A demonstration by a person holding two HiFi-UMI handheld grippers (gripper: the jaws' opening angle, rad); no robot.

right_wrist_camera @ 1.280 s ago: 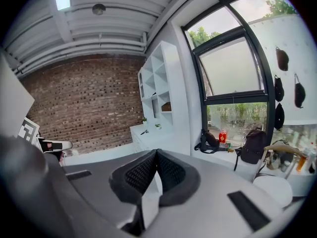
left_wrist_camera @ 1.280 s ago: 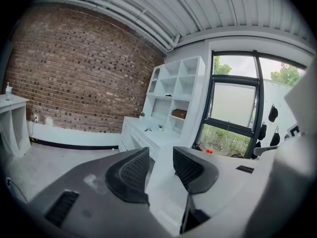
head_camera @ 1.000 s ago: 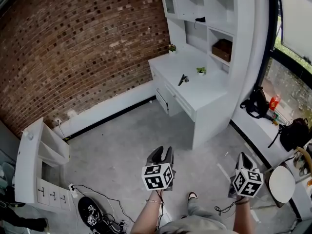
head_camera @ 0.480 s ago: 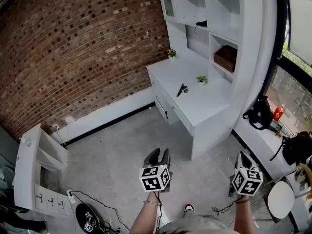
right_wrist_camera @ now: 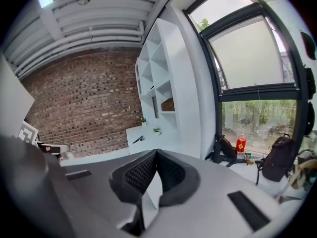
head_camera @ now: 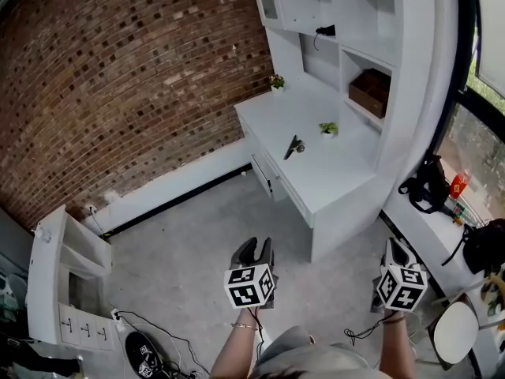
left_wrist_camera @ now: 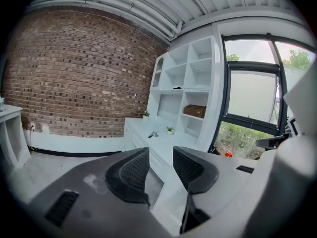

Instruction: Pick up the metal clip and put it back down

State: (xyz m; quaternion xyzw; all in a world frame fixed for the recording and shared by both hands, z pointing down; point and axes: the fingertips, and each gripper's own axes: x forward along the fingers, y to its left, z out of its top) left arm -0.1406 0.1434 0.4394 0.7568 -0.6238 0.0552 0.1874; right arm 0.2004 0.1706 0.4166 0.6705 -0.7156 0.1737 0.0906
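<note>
Metal clip lies flat on the white tabletop, a small dark thing near the middle of the surface, at about one o'clock from the left tongs in the head view and well apart from both tools. Nothing touches it.

The left tongs are released, their ribbed pads parted with only the room showing between them. The right tongs are clenched, tips pressed together on nothing. Both hang low over the grey floor, at about six o'clock in the head view.

My judgement is that the task stands at its very start: the approach, with the pick-up not yet begun. The next move calls for closing the gap to the tabletop, then bringing one pair of tongs down over the clip with the pads apart (the left pair is already set for that; the right would need to spread first). The clip looks thin and lies low, so the pads probably need to come in close to the surface.

Counted: one metal clip, two tongs, two small potted plants (the other at the tabletop's far corner, about twelve o'clock from the clip), and one brown box on a shelf.
</note>
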